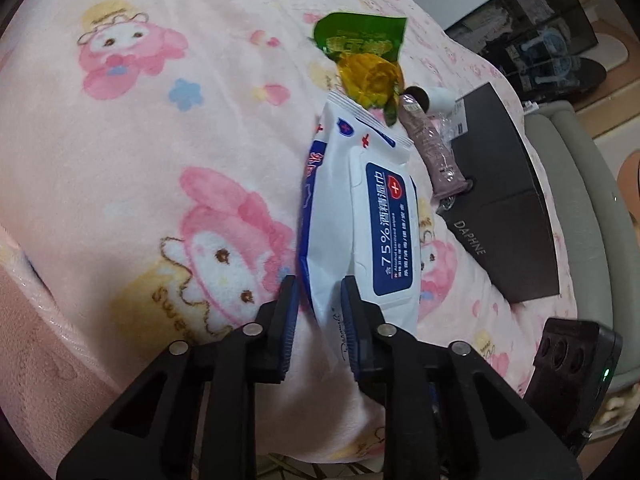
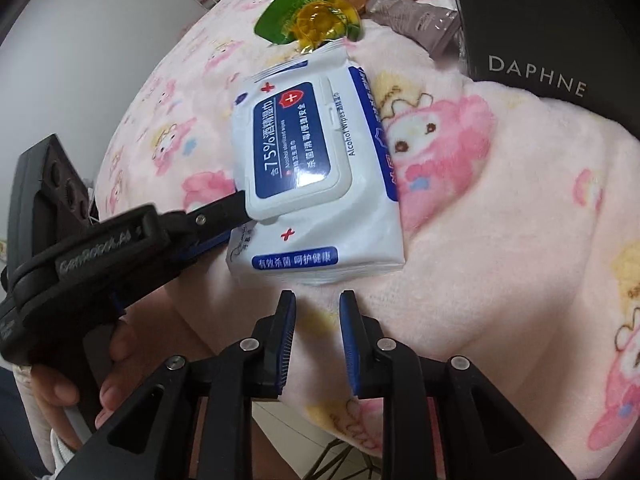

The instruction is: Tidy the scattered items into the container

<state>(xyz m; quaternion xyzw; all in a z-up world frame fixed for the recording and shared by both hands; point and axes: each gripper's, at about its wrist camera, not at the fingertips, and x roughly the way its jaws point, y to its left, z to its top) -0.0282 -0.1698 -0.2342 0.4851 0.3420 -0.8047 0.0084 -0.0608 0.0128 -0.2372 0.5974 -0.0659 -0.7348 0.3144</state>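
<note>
Two hand-held grippers work over a big pink blanket [image 1: 120,152] with cartoon bunnies on it. At the far edge of the blanket sits a dark box [image 2: 552,28] with the word DAPHNE on it. Next in size is a white and blue pack of wet wipes [image 2: 312,176], lying flat on the blanket near the front. The left hand-held gripper [image 1: 318,292] comes in low from the side, and its two fingers are squeezed around the corner of the pack. A person's hand [image 2: 80,384] wraps around its handle from below. The right hand-held gripper [image 2: 318,304] points straight ahead just in front of the pack, with a small gap between its fingers and nothing in them. Behind the pack lie a green and yellow snack bag [image 1: 364,56], a small brown tube [image 1: 434,148] touching the box, and a little white bottle [image 1: 434,98].
</note>
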